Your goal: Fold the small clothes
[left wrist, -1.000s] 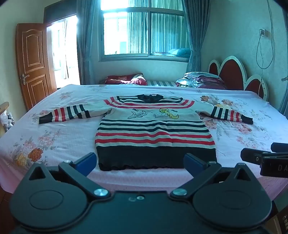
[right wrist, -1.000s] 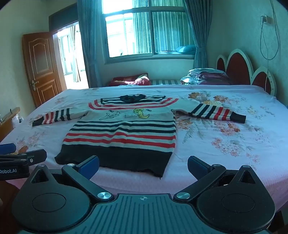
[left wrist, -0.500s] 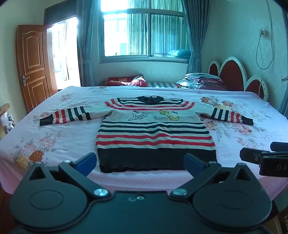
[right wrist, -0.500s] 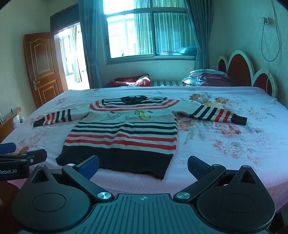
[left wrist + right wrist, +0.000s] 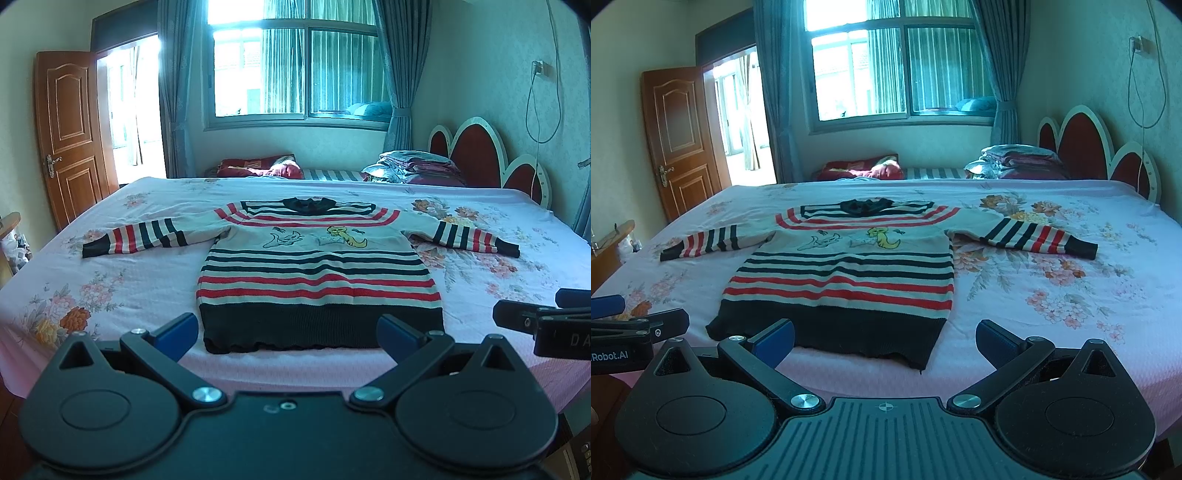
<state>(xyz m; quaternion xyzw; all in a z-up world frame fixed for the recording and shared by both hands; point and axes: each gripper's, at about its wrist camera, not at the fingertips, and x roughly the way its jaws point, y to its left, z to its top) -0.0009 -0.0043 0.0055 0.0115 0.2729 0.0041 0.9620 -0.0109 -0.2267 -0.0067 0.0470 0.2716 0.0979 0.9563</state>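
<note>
Both views crept slightly nearer; sweater (image 5: 317, 273) lies flat ahead, sleeves out for folding, left claw (image 5: 286, 330) and right claw (image 5: 884, 338) spread, empty, short of its hem.

I'm looking across a wide bed covered with a pale pink floral-print sheet (image 5: 122, 280), its red scalloped headboard (image 5: 476, 155) off to my right. Spread flat and face up on it is a small knitted sweater with red, navy and cream stripes (image 5: 317, 273) (image 5: 846, 273), both sleeves stretched out sideways and its dark hem nearest the front edge. At the far side I see a dark red pillow (image 5: 258, 170) and a stack of folded bedding (image 5: 413, 168).
</note>
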